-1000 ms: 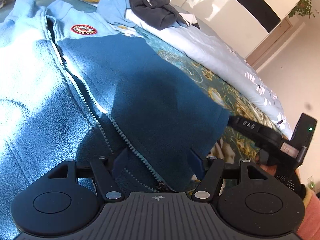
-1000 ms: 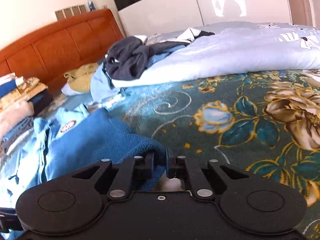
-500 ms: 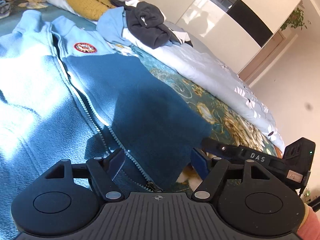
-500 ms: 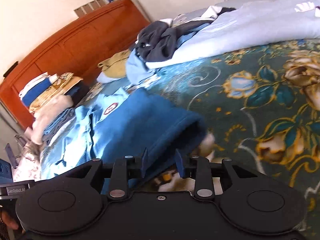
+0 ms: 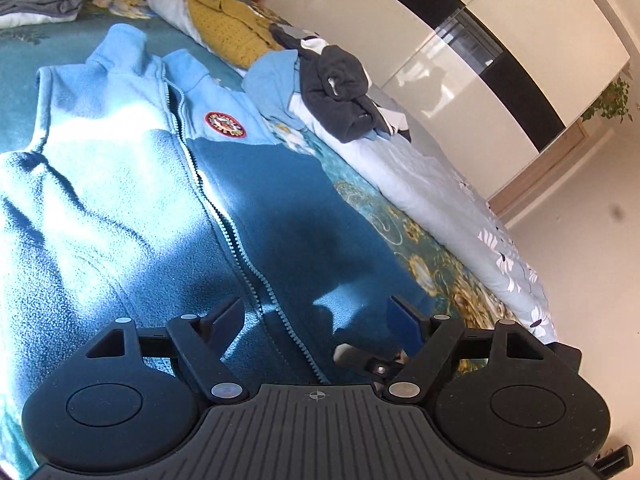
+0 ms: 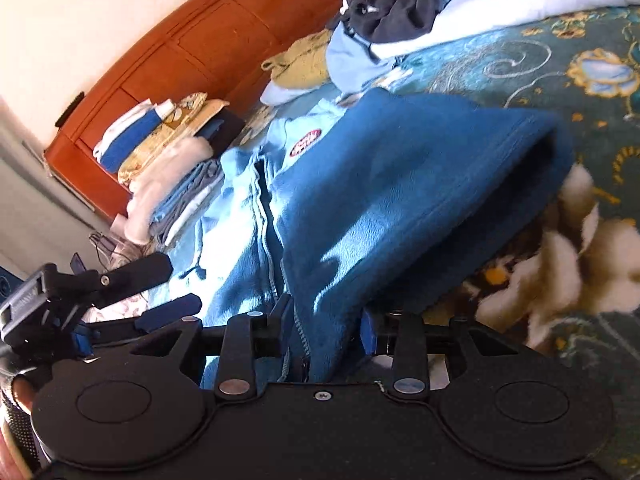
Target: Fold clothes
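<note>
A blue fleece zip vest [image 5: 168, 200] with a round red badge [image 5: 225, 124] lies flat on the bed, collar far, hem toward me. My left gripper [image 5: 316, 320] is open and empty above the hem, astride the zipper. My right gripper [image 6: 326, 320] is open with the hem of the vest [image 6: 380, 208] between its fingers; the cloth is not pinched. The right gripper's finger [image 5: 360, 356] shows low in the left wrist view, and the left gripper [image 6: 132, 292] shows at the left of the right wrist view.
A floral teal bedspread [image 5: 420, 248] covers the bed. A pale blue quilt [image 5: 440, 200] runs along the far side with a heap of unfolded clothes [image 5: 336, 88] on it. Folded stacks [image 6: 160, 152] stand by the wooden headboard [image 6: 200, 48].
My right gripper has opened and let go of the vest's hem corner, then moved left toward the zipper. My left gripper has pulled back and risen, still open.
</note>
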